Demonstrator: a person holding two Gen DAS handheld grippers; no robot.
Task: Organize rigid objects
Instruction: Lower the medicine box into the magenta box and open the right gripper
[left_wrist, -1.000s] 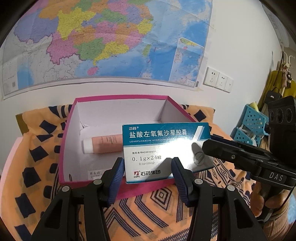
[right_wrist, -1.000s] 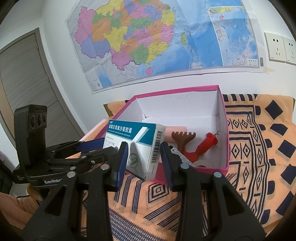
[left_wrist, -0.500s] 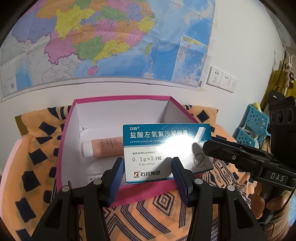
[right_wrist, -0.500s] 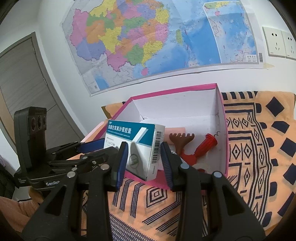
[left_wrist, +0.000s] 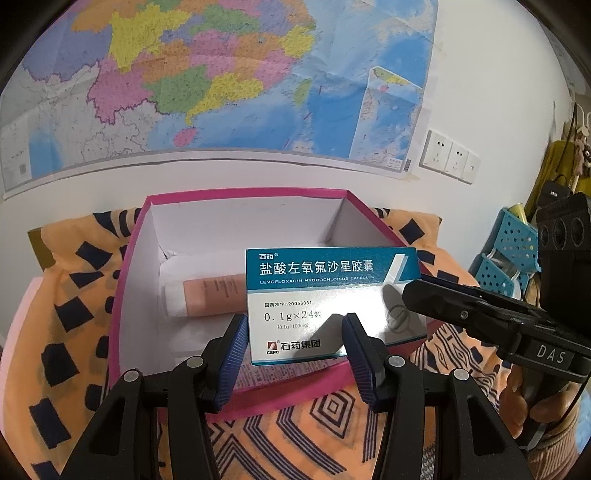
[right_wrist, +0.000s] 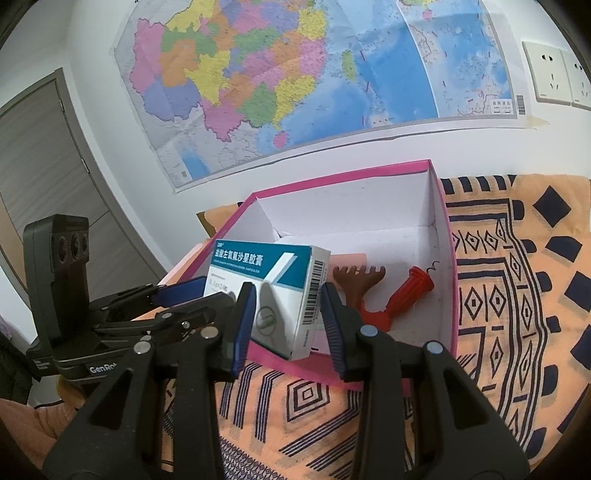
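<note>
Orange patterned cloth (right_wrist: 517, 295) is covering the surface under both claws. Right claw (right_wrist: 288, 314) is clamping the levofloxacin capsule box (right_wrist: 273, 291) by its end, above the pink storage box's (right_wrist: 448, 236) near rim; left claw (left_wrist: 291, 354) is gripping its front. Inside are lying a pink tube (left_wrist: 210, 295), brown toy rake (right_wrist: 358, 277) and red corkscrew (right_wrist: 406, 295).

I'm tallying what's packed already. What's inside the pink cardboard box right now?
Inside the pink cardboard box: a peach tube, a brown toy rake and a red-handled corkscrew. The blue-and-white medicine carton, held over the near wall, hides part of the floor.
</note>
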